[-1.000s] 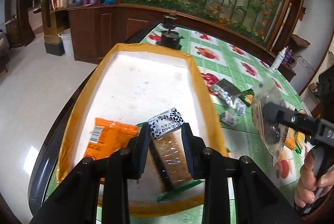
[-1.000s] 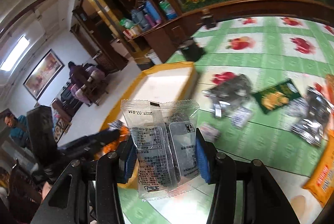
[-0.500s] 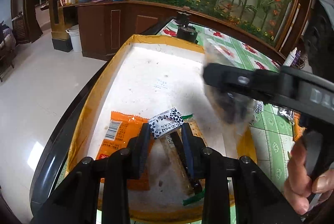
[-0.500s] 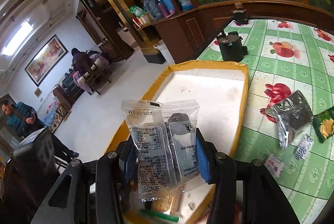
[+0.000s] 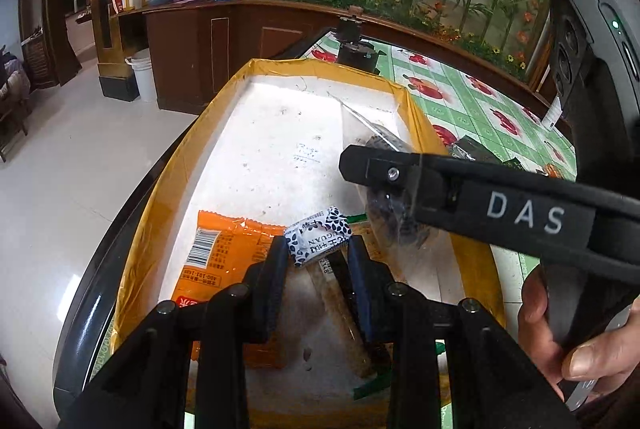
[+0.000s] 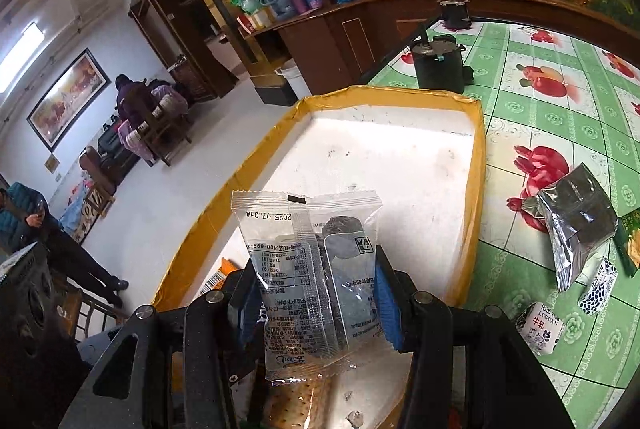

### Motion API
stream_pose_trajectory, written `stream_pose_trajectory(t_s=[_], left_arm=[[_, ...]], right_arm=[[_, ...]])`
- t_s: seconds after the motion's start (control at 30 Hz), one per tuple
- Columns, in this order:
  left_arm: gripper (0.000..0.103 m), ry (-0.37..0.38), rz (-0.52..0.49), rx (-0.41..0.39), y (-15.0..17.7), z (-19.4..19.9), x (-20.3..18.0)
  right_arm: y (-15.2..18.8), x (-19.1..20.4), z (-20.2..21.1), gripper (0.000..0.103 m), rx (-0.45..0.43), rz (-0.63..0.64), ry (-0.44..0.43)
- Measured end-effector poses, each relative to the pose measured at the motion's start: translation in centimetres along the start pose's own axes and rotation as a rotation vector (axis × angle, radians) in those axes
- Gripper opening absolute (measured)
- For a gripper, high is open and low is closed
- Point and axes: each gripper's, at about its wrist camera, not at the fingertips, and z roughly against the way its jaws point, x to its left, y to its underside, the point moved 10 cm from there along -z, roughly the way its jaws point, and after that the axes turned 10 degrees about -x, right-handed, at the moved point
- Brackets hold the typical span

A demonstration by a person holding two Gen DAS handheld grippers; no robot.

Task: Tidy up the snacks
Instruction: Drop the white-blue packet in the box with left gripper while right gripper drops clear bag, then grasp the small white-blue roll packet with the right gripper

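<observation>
Overhead of the yellow-rimmed tray (image 5: 188, 165) both grippers hang close together; the left gripper (image 5: 318, 261) has its fingers closed on a small black-and-white candy (image 5: 318, 239), held above the tray's near end; the right gripper (image 6: 316, 293) has its fingers clamped on a clear packet of dark dried fruit (image 6: 316, 269), upright between the pads and over the tray's white floor. Seen from the left wrist, the right gripper's long black finger (image 5: 460, 193) crosses the picture and hides part of the tray's right side, the packet hanging beneath it. On the tray floor lie an orange snack bag (image 5: 224, 261) and a long cracker pack (image 5: 340, 305), just beside each other under the left fingers. Right of the tray, on the green fruit-patterned table (image 6: 540, 109), lie a silver foil pouch (image 6: 576, 221) and two small wrapped candies (image 6: 540, 325); a dark pot (image 6: 438, 63) stands beyond the tray's far rim.
</observation>
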Motion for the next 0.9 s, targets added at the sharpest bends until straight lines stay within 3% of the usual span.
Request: stream_pose_trajectory(t_s=[0.3,0.5,0.73,0.9], left_arm=[[0.031,-0.001,0.002,0.004,0.1,-0.2,0.1],[0.043,-0.004,0.002,-0.006,-0.1,0.1,0.0],[0.047,0.001,-0.003,-0.033,-1.0,1.6,-0.7],[0.053,0.017,-0.022,-0.070,-2.2,3.1,-2.3]], right_arm=[[0.2,-0.1,0.1,0.060,0.010,-0.008,-0.004],[-0.4,0.4,1.1,0.067,-0.017,0.002,-0.022],[-2.3,-0.1,3.8,0.068,-0.102,-0.027,-0.055],[-3.4,-3.5,7.2,0.068,-0.166,-0.078,-0.037]])
